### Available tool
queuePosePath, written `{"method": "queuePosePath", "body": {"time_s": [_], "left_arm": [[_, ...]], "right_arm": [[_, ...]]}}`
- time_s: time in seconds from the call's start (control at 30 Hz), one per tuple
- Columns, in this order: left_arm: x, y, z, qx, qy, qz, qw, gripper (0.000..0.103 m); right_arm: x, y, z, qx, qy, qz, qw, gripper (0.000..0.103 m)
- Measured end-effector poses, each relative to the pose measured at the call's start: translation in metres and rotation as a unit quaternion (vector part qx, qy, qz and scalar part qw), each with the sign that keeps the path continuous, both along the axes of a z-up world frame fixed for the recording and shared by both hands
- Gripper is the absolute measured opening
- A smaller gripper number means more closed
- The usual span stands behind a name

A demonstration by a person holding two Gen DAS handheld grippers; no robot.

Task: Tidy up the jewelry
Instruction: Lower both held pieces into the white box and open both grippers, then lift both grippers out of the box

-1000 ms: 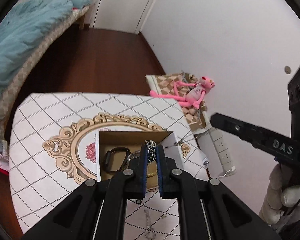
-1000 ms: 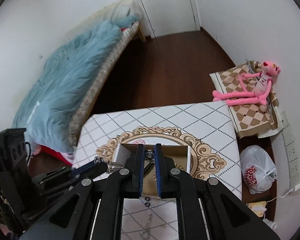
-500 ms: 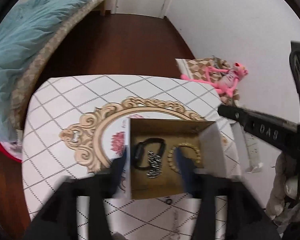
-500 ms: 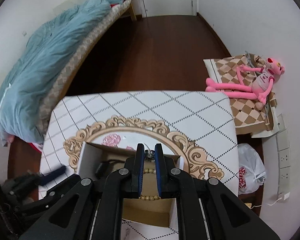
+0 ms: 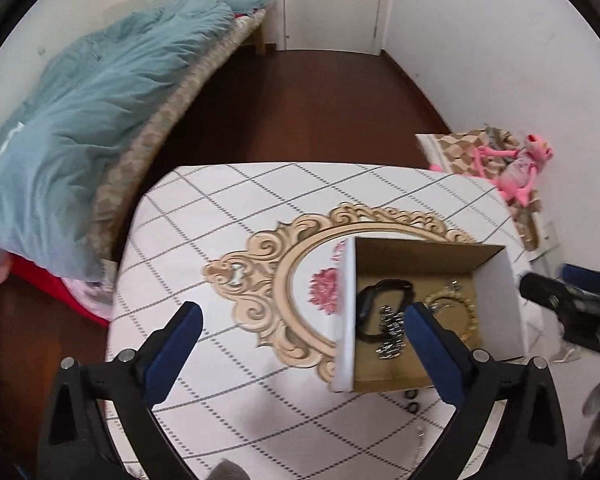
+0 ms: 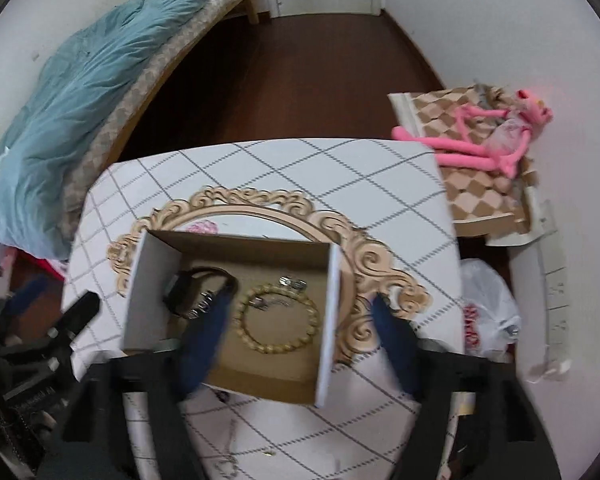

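Observation:
An open cardboard box (image 5: 496,304) (image 6: 332,300) stands on the patterned table. Inside lie a black band (image 5: 384,292) (image 6: 188,284), a silver chain (image 5: 392,332), a gold bead bracelet (image 6: 276,316) (image 5: 460,308) and a small silver piece (image 6: 292,282). My left gripper (image 5: 304,320) is open wide and empty, above the table left of the box. My right gripper (image 6: 300,312) is open wide and empty over the box. Small dark rings (image 5: 412,400) and a thin chain (image 6: 228,448) lie on the table in front of the box.
The table (image 5: 228,208) has a white grid cloth with a gold ornate frame print. A bed with a blue duvet (image 5: 80,120) is at the left. A pink plush toy (image 6: 496,136) lies on a checked box at the right. A white plastic bag (image 6: 488,312) sits beside the table.
Both grippers have opened: the left let go of the silver chain, the right of a small silver piece, both now in the box. The left gripper has shifted left.

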State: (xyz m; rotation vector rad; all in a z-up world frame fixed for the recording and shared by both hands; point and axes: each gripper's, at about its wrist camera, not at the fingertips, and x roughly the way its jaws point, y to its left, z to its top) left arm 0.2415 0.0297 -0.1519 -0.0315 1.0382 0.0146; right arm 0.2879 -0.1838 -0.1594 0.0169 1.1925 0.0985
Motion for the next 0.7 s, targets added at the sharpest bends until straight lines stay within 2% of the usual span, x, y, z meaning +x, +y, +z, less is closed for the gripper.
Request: {"method": "queuePosePath", "body": {"time_s": [0.13,0.37,0.5,0.7], "left_arm": [[-0.009,-0.001,-0.002,0.006,0.005,-0.001,1.0000,0.103],[-0.030,-0.010,0.001,0.019,0.008,-0.011,0.9997,0.103],[-0.045,-0.012,0.016,0.022,-0.006,-0.017,0.9996,0.103],[-0.075,-0.010,0.051,0.028,-0.043,-0.015,0.9986,0.103]], "right_arm": [[-0.020,0.001,-0.011,-0.030,0.011,-0.010,0.999,0.098],[-0.049,0.007,-0.017,-0.037,0.004,-0.018,0.999,0.101],[-0.065,0.011,-0.003,-0.037,-0.013,-0.023,0.999,0.101],[-0.096,0.012,0.032,-0.043,-0.051,-0.036,0.997,0.101]]}}
